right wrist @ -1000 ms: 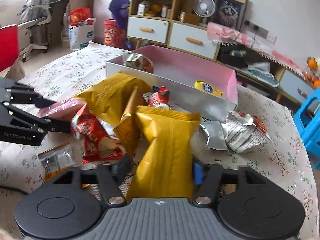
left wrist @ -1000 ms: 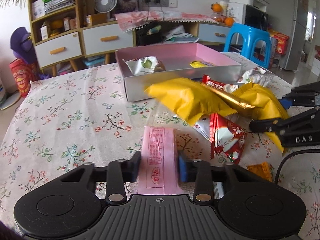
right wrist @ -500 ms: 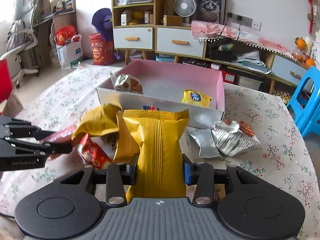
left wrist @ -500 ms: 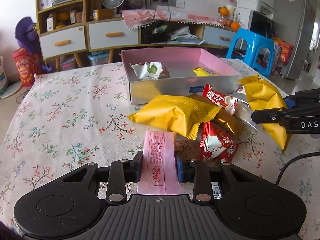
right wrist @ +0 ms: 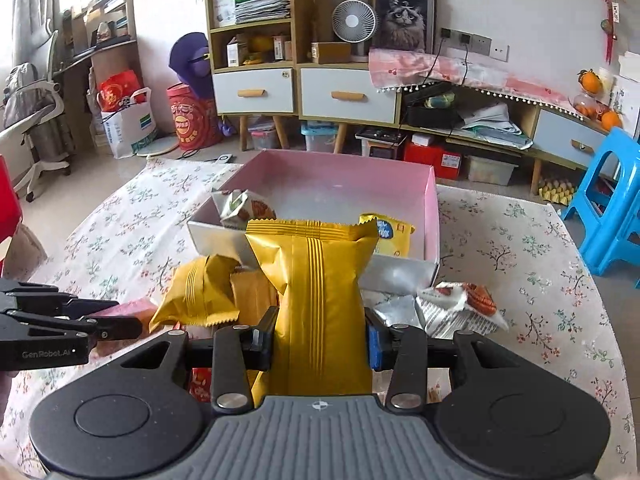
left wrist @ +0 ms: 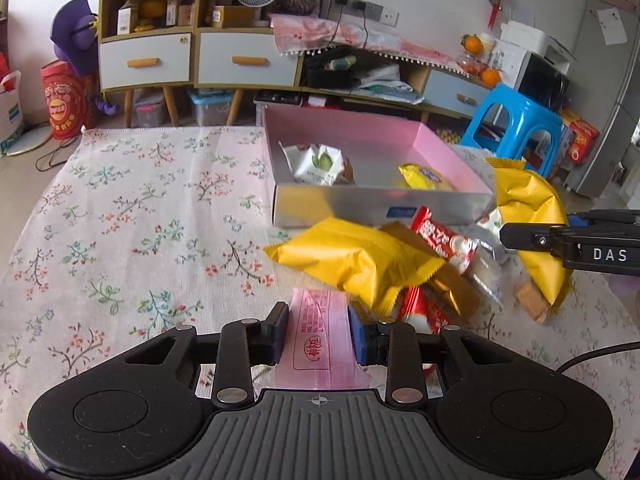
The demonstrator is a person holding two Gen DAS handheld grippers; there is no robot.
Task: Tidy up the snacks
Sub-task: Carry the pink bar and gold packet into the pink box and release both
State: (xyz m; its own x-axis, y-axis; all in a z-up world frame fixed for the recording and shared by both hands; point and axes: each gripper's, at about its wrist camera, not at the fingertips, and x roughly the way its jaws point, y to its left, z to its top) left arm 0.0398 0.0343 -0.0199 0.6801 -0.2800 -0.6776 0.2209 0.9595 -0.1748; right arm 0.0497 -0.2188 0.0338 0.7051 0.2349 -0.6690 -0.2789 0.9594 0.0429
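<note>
Above the flowered tablecloth, your left gripper clamps the pink packet and your right gripper clamps the yellow bag, both near the pink box.

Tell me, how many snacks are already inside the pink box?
2: a white-and-green packet near the pink box's left wall, and a small yellow packet toward its right. The near wall could hide another.
</note>
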